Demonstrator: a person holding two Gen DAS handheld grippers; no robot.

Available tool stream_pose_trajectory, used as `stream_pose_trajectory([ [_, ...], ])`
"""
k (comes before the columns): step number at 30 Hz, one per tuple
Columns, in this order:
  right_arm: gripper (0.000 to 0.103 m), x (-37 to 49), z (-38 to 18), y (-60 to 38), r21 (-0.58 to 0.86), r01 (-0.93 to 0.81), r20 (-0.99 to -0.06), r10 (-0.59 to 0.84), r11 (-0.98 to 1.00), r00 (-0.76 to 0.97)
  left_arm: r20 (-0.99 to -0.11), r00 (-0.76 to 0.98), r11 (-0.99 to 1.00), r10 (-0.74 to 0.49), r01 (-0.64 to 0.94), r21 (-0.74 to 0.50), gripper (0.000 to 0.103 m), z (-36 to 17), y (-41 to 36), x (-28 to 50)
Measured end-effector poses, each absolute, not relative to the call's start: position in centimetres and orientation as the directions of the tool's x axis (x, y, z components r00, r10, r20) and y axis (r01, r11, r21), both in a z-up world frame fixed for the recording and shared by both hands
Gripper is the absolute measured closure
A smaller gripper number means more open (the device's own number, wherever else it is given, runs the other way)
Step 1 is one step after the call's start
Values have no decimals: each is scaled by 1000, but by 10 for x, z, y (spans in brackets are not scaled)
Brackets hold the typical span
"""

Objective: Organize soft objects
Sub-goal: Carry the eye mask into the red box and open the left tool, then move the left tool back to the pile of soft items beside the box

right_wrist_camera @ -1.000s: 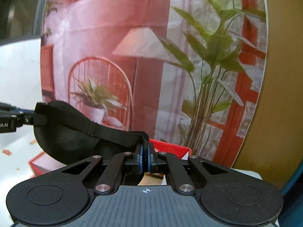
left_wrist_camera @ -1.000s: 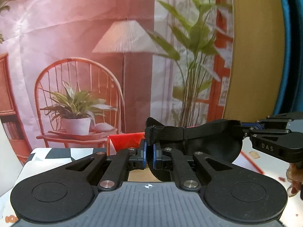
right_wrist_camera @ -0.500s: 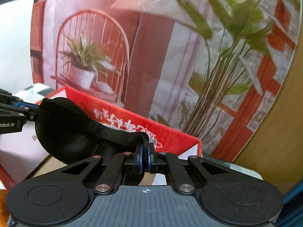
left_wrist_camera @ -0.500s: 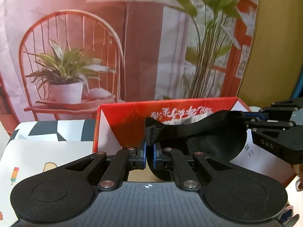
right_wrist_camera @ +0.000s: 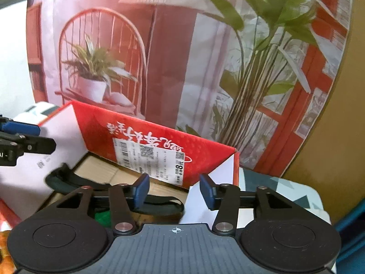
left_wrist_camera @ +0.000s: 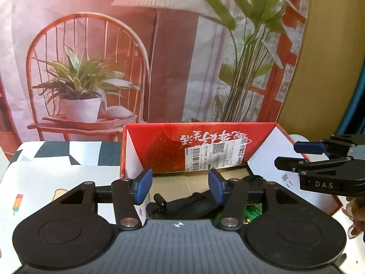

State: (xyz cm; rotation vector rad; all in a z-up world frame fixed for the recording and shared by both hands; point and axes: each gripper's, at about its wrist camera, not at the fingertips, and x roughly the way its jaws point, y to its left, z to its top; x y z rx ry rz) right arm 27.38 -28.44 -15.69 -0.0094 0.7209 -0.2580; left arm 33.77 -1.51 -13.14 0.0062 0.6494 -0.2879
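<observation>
Left tool (left_wrist_camera: 180, 186): released; jaws just opened, blue pads apart, nothing pressed between them; half a second ago clenched on the mask's strap.
Right tool (right_wrist_camera: 174, 191): released too; jaws just opened, earlier clenched on the other end.
Eye mask (left_wrist_camera: 182, 205): black, no longer stretched in the air between both tools; now lying on the cardboard floor of the box, below the pads.
Mask's long axis: across the box, side to side, strap ends outward.
Red box (left_wrist_camera: 159, 146): open, on the tabletop (left_wrist_camera: 57, 178).
</observation>
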Motion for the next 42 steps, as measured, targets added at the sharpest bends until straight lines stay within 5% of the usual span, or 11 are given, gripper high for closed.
stream_pose_trajectory([
  [6, 39, 241, -145, -273, -51, 230, -615, -212, 972, 760, -574, 769, 955, -283, 281, -95, 25, -121, -10, 302],
  [8, 33, 230, -142, -269, -42, 235, -599, -213, 971, 772, -560, 775, 952, -292, 289, -98, 9, -118, -8, 288],
  [14, 1, 195, -132, -257, 1, 246, -552, -205, 969, 809, -538, 781, 945, -316, 310, -105, 0, -109, -3, 254],
  [42, 0, 74, -149, -201, 45, 251, -438, -207, 967, 875, -537, 805, 964, -254, 253, -77, 0, -141, 23, 133],
])
